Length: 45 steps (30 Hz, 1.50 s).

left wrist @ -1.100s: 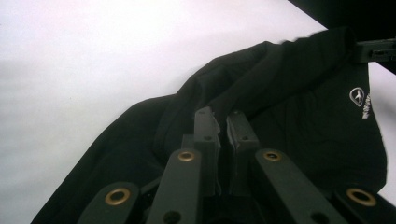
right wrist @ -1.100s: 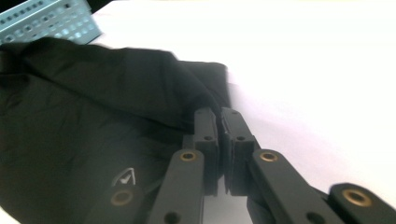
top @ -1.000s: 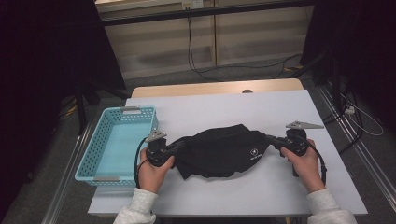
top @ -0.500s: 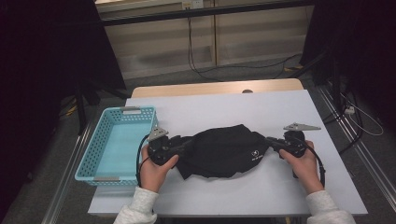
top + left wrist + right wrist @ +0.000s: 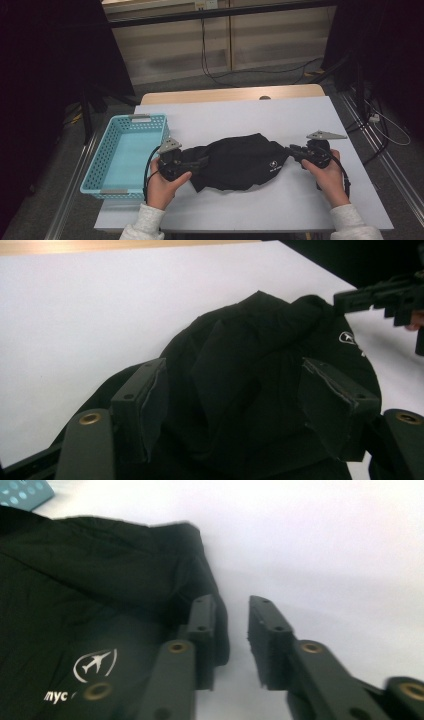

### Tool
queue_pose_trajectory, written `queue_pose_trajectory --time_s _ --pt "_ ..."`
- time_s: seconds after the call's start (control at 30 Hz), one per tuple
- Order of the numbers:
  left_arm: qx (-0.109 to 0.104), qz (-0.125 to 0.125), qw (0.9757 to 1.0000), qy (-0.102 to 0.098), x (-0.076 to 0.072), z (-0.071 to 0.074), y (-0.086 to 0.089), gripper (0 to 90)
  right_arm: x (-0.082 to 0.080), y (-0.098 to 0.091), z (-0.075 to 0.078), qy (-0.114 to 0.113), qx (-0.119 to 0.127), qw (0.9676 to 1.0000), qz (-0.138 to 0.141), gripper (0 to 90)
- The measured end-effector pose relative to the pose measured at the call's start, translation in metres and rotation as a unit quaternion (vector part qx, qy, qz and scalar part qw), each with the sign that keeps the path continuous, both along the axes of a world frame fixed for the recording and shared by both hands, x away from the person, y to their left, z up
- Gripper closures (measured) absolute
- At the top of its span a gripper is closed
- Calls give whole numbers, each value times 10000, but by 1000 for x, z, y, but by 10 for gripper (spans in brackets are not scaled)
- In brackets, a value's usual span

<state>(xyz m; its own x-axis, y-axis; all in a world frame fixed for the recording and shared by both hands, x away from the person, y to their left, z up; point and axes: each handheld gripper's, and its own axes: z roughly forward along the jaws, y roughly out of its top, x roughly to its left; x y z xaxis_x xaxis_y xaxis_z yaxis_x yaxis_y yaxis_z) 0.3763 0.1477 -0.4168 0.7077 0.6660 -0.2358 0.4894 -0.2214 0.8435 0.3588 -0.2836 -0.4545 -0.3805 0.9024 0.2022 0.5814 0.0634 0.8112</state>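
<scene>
Jaws just opening — black garment (image 5: 240, 390) between

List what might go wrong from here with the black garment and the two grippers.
1. The left gripper has just been opening with the black garment between its jaws, so a pad could snag loose folds as it withdraws.
2. The right gripper, also just opening, sits at the garment's edge; backing away may drag it.
3. The blue basket lies close beside the left hand, which could nudge it.

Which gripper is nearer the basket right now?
Left. The left gripper sits just right of the basket, at the black garment's near end; the right gripper is at the garment's far end.
</scene>
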Motion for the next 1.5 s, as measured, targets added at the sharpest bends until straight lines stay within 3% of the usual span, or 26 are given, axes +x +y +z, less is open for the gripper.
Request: queue_pose_trajectory --time_s 0.03,0.1,0.13,0.27,0.43,0.53,0.67,0.77,0.87,1.0,1.13,1.3,1.5 --pt "10 -13 10000 17 0 -1 1 293 0 0 0 0 0 10000 0 692" --pt "59 -29 10000 23 0 -2 2 293 -1 0 4 -72 -121 9998 106 589" --pt "88 -35 10000 10 -1 -3 2 293 -2 2 8 -213 -231 9993 217 539" --pt "73 -58 10000 22 -1 -2 4 293 -2 8 9 -256 -359 9980 446 443" --pt "97 -87 9999 73 0 -4 3 293 4 11 2 -111 -442 9978 489 357" --pt "137 -87 9999 50 0 -5 3 288 7 14 -1 -22 -467 9976 506 364" --pt "130 -63 9999 49 0 -5 5 265 9 20 -4 -18 -809 9952 551 455" --pt "113 -41 9999 4 -2 -3 7 239 7 17 -1 -41 -686 9962 535 564" --pt "144 -74 9999 -25 -3 -1 8 221 8 17 -3 94 -626 9963 584 618" --pt "191 -210 9996 8 -5 -2 5 188 8 19 -6 118 -633 9961 599 673" --pt "372 -303 9988 -28 -5 -5 3 192 8 21 -6 88 -650 9962 577 669" --pt "544 -294 9980 -118 -5 -9 2 331 8 21 -7 63 -592 9967 559 643" --pt "471 -100 9987 -171 -5 -10 3 595 7 23 -7 51 -638 9962 591 516"
